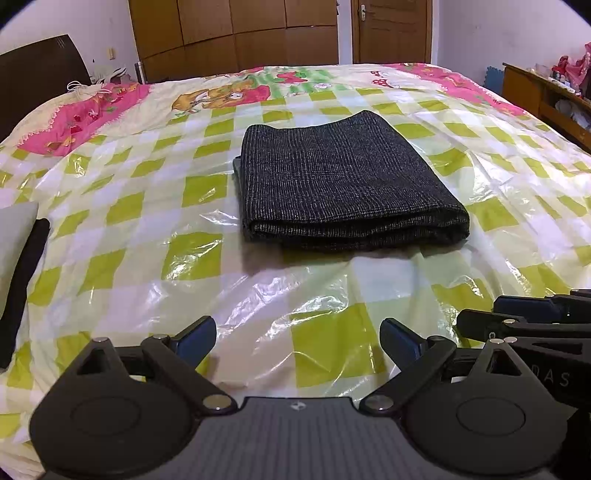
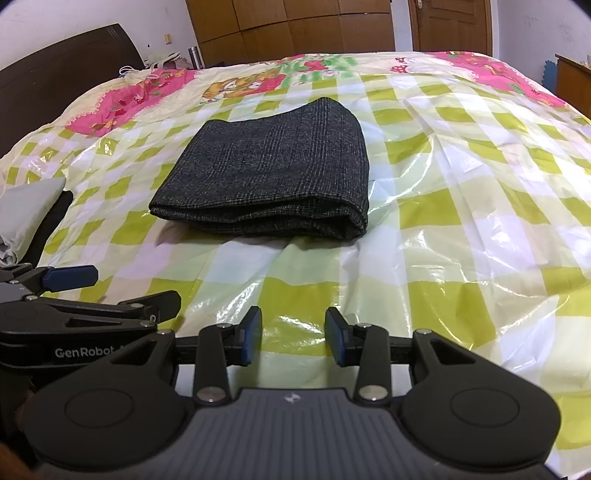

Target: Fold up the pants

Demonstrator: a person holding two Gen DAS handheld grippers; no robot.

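Dark grey checked pants [image 1: 343,184] lie folded into a thick rectangle in the middle of the bed [image 1: 147,258], also seen in the right wrist view as the pants [image 2: 273,184]. My left gripper [image 1: 297,341] hovers over the near part of the bed, well short of the pants, its blue-padded jaws wide apart and empty. My right gripper [image 2: 293,341] is beside it, jaws partly apart with nothing between them. Each gripper shows at the edge of the other's view: the right gripper [image 1: 524,314] and the left gripper [image 2: 74,277].
A clear plastic sheet [image 2: 461,240] covers the green-checked bedspread. Folded dark and grey clothes [image 1: 18,266] sit at the left edge. A dark headboard [image 2: 55,74] is at the far left, wooden wardrobes [image 1: 236,33] behind, a wooden shelf [image 1: 546,103] at right.
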